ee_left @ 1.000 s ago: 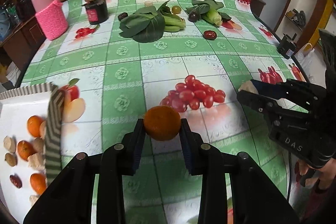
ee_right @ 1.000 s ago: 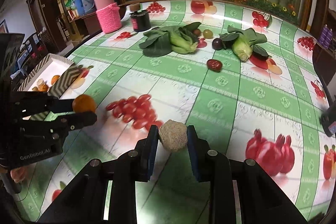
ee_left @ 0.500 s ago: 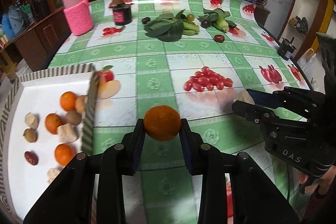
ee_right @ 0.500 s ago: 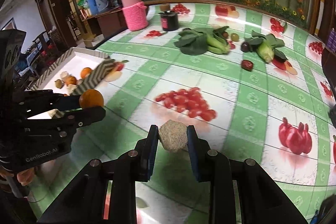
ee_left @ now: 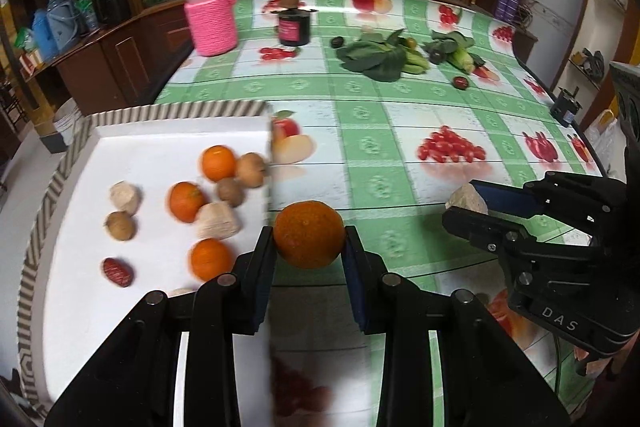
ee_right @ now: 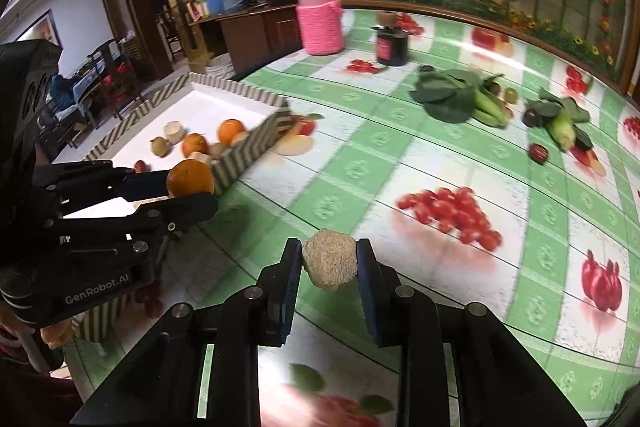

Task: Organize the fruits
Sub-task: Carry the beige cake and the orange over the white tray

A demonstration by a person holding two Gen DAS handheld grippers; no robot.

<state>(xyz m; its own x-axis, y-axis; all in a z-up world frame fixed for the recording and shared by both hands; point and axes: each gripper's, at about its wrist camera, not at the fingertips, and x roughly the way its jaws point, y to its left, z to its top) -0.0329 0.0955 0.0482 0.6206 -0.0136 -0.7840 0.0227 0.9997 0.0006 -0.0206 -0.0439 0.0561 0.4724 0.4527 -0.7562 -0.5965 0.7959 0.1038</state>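
Tray (ee_left: 56, 187) edge motion-blurred, near corner cropped

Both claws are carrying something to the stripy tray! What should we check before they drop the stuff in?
1. Left gripper pinches the orange firmly: ok, pads press both sides.
2. Right gripper holds the beige lump: ok, clamped between the pads.
3. Orange is over the tray: not ok, it hangs about at the tray's near wall, not clearly inside.
4. Beige lump is over the tray: not ok, it is above the tablecloth, to the tray's right.
5. Free white floor in the tray: ok, bare space around the fruit already there.
6. The two grippers keep apart: ok, a gap shows between them.
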